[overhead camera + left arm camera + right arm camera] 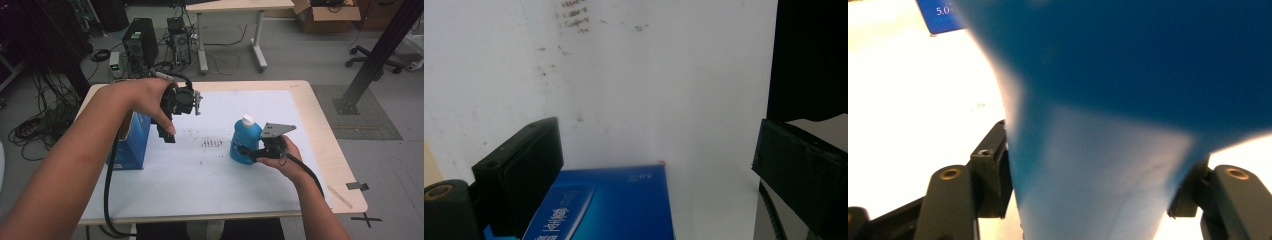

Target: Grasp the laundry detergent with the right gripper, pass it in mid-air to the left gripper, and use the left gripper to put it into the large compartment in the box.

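A blue bottle (244, 142) with a white cap (247, 120) stands on the white sheet right of centre. My right gripper (248, 153) is shut on its lower body from the right, and in the right gripper view the bottle (1108, 100) sits squeezed between both jaws. A blue carton (134, 144) stands upright at the sheet's left edge. My left gripper (168, 131) hangs above the table just right of the carton, pointing down. Its jaws stand wide open over the carton's top (614, 205), not touching it.
The white sheet (200, 180) covers most of the wooden table (320, 130), with dark smudges (212, 143) at its middle. Black tape (357, 186) marks the near right corner. Beyond the far edge are a computer tower (140, 42), cables and another table (235, 6).
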The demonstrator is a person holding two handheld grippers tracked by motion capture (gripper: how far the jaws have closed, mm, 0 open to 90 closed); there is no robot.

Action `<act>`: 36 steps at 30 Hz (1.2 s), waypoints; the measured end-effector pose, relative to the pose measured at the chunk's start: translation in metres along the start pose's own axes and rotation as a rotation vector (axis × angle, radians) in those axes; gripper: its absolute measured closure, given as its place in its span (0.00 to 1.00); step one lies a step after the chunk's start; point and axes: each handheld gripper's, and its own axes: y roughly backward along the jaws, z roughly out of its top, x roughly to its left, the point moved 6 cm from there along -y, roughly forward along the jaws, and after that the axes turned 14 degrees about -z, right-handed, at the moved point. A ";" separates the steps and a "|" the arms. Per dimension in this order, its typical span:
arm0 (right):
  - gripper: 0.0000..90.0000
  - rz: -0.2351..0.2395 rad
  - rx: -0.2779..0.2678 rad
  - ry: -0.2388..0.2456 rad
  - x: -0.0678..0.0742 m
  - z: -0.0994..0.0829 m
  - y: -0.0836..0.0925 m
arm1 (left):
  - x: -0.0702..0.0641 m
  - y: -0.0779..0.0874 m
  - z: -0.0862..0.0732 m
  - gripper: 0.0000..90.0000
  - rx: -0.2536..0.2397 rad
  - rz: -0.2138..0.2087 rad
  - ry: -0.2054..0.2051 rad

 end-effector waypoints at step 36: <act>0.51 0.044 -0.053 0.016 0.001 0.034 0.017 | 0.000 0.008 0.002 0.07 -0.004 0.018 0.010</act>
